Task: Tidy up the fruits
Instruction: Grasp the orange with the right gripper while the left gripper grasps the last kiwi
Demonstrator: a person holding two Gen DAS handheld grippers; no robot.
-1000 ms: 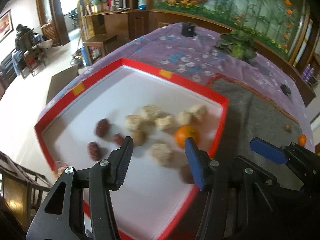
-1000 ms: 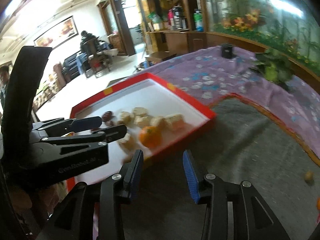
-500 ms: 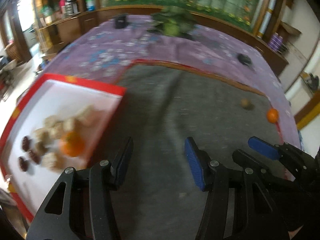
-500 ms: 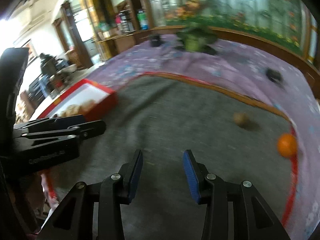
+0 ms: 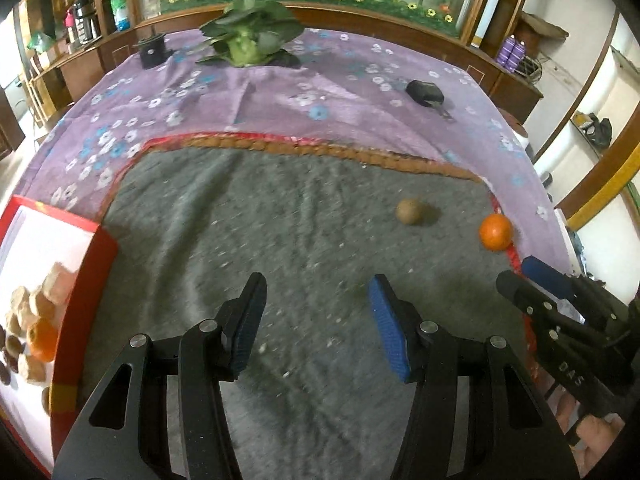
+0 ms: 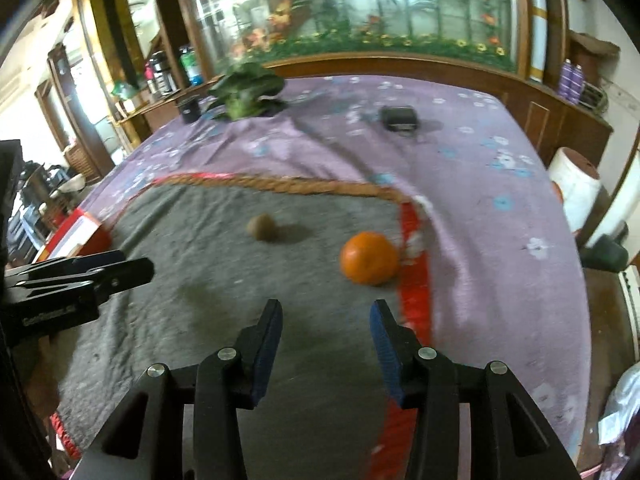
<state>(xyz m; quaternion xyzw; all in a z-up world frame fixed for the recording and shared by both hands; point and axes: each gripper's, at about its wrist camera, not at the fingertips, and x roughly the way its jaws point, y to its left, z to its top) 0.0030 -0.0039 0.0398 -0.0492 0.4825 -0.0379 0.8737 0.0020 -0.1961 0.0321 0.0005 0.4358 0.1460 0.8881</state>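
I see the orange [image 6: 369, 257] at the grey mat's [image 6: 224, 280] right edge, round, no long axis I can tell. My right gripper [image 6: 325, 344] hangs just short of it, jaws opening on nothing. My left gripper [image 5: 316, 322] is spread, empty; the brown fruit [image 5: 409, 211] sits ahead.

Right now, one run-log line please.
left tool: open, empty | right tool: opening, empty | orange, brown fruit: loose on grey mat | red tray: part-filled
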